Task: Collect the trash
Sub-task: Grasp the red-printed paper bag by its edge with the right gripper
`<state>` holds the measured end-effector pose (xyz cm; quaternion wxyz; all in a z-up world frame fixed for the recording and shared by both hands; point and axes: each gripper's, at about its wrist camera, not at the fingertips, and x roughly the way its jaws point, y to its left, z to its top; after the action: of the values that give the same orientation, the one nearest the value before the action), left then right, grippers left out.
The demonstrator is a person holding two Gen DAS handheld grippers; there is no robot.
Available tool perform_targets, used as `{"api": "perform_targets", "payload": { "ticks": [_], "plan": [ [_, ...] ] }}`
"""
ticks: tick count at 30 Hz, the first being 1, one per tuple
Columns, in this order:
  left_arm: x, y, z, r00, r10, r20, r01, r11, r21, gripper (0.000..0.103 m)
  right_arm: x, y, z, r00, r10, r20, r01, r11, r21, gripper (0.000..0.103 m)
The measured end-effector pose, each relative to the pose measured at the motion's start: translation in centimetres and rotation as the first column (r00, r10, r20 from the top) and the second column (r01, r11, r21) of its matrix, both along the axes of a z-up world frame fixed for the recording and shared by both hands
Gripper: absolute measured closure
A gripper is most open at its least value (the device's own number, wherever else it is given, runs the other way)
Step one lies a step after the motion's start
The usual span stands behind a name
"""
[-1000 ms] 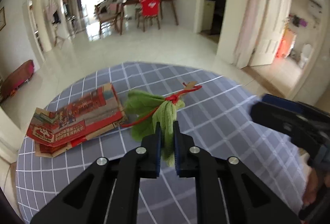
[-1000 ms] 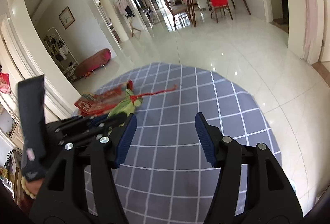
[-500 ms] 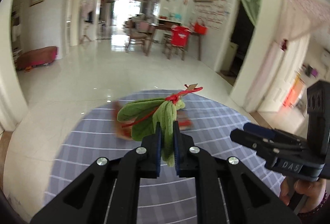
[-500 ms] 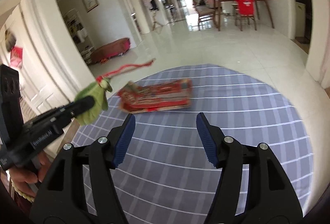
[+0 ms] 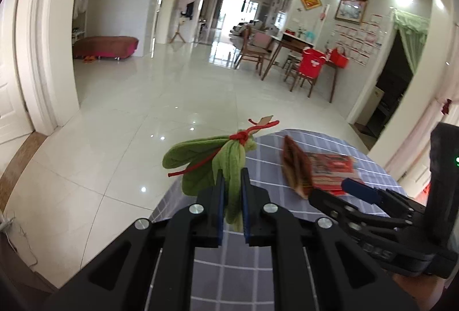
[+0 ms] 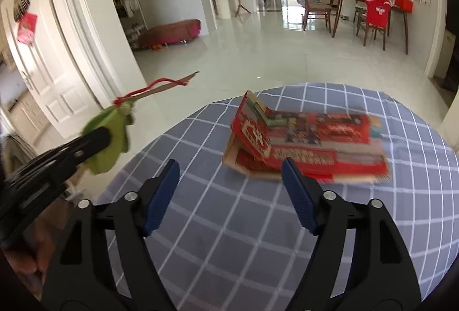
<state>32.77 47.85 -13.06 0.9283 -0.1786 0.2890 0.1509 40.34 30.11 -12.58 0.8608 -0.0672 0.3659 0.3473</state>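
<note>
- One round tabletop (image 6: 218,239), covered in a grey-blue cloth with a white grid, filled the lower part of both views.
- One flattened red printed cardboard box (image 6: 309,147) lay on the tabletop, one flap raised at its left end in the right wrist view; the left wrist view showed it edge-on and blurred (image 5: 315,170).
- Two tools were in view, each black with blue pads.
- The right tool (image 6: 229,190) was released, its jaws having just been opening, nothing between them; the box lay just beyond its right pad.
- The left tool (image 5: 231,202) was clenched on one bundle of soft green fabric leaves (image 5: 226,164), tied with a red cord, held in the air over the tabletop's edge.
- Only the right wrist view showed a hand (image 6: 31,253) under the left tool (image 6: 94,142) and the bundle (image 6: 112,136) from the side.
</note>
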Motion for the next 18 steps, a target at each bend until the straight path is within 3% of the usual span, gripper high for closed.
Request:
{"api": "perform_targets", "payload": {
  "ticks": [6, 8, 9, 11, 15, 18],
  "plan": [
    [1.6, 0.8, -0.9, 1.000, -0.013, -0.021, 0.013, 1.000, 0.001, 0.093, 2.7, 3.6, -2.5, 0.999, -0.040, 0.034, 0.043, 0.994, -0.096, 0.029],
    [2.2, 1.0, -0.8, 1.000, -0.013, -0.022, 0.013, 1.000, 0.005, 0.093, 3.7, 4.0, -3.1, 0.999, -0.041, -0.015, 0.040, 0.994, -0.099, 0.042],
    [2.3, 0.9, -0.9, 1.000, -0.016, -0.023, 0.016, 1.000, 0.003, 0.093, 4.0, 4.0, -3.2, 0.999, -0.051, -0.015, 0.049, 0.993, -0.105, 0.065],
    [2.6, 0.5, -0.8, 0.999, -0.022, -0.025, 0.023, 1.000, 0.004, 0.093, 4.4, 3.6, -3.3, 0.998, -0.051, -0.029, 0.048, 0.994, -0.102, 0.067],
    [2.0, -0.3, -0.3, 0.999, -0.047, -0.020, 0.047, 0.999, 0.014, 0.093, 3.8, 1.8, -2.0, 0.999, -0.028, -0.020, 0.027, 0.998, -0.056, 0.095],
    [1.6, -1.3, 0.6, 0.998, -0.070, -0.007, 0.070, 0.997, 0.021, 0.093, 2.8, -0.6, -0.8, 1.000, -0.015, -0.028, 0.014, 1.000, -0.016, 0.098]
  ]
}}
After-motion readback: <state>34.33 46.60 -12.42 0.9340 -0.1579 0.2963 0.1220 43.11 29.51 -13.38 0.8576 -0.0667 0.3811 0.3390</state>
